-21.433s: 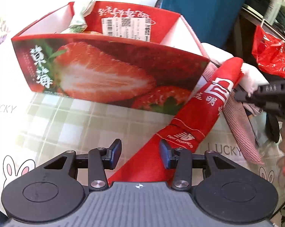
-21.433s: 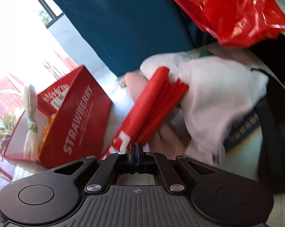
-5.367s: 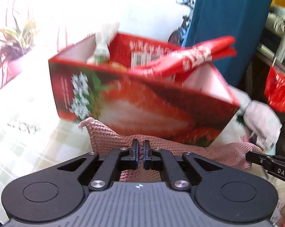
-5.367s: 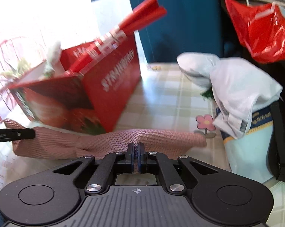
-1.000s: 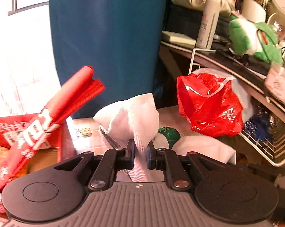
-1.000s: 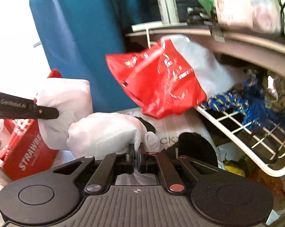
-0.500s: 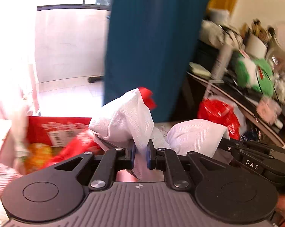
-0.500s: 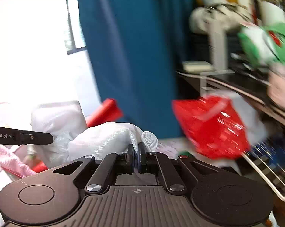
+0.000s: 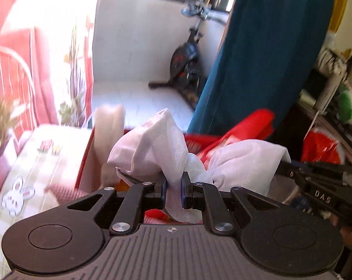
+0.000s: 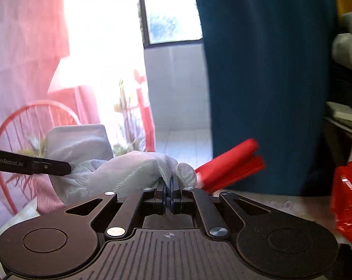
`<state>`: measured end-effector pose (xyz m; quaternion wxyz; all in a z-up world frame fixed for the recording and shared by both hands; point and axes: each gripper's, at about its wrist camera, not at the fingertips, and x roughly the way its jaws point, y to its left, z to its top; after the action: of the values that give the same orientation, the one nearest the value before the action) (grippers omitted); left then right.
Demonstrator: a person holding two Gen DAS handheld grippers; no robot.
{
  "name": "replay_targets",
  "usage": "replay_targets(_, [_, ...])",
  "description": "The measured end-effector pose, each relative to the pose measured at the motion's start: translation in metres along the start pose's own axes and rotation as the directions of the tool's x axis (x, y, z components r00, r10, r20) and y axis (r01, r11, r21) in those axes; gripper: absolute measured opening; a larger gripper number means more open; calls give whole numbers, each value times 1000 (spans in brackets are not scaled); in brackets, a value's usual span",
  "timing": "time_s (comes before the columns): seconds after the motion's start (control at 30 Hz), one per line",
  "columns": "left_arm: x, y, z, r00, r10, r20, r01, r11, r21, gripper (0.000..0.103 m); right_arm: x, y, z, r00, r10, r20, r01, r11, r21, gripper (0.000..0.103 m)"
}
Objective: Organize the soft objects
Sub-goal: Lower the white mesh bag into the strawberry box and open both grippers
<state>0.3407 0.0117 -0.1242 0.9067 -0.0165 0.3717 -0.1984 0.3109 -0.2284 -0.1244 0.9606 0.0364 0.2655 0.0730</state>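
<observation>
Both grippers hold one white cloth (image 9: 157,149) in the air. My left gripper (image 9: 174,190) is shut on one bunched end. My right gripper (image 10: 168,187) is shut on the other end (image 10: 129,172); it shows at the right of the left wrist view (image 9: 316,182). Below the cloth is the red strawberry box (image 9: 84,163), with a red rolled cloth (image 9: 250,123) sticking out of it, also seen in the right wrist view (image 10: 232,163). A pink knit cloth (image 9: 61,189) lies in the box.
A checked tablecloth with rabbits (image 9: 24,186) lies to the left. A teal curtain (image 9: 269,46) hangs behind. A red plastic bag (image 10: 348,200) and a cluttered shelf (image 9: 339,98) are to the right. A potted plant (image 9: 0,116) stands at the far left.
Both grippers have swung left with the white cloth, from the shelf side to above the red box. The grip on the cloth is the same.
</observation>
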Motion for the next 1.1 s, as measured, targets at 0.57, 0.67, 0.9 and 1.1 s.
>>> replay_targets(0.57, [54,50,1,998,44,-54,-43,999,10,13,99,38,-39,945,-22,-327,16,1000,-19,3])
replay_targets(0.67, [60,46,0,997,61,-54,-58,997,58,13,113,45,-40,934,-24,-356,16,1000,-24,3])
replay_targets(0.9, [78,49,1,995,36,-97,-30,997,64,14,131,48,-47,909,-25,-417,30,1000,6,3])
replay_targets(1.1, [69,58,3,997,-9,-75,9,1000,-9,30,123,50,-44,904,-39,-425,24,999,-42,6])
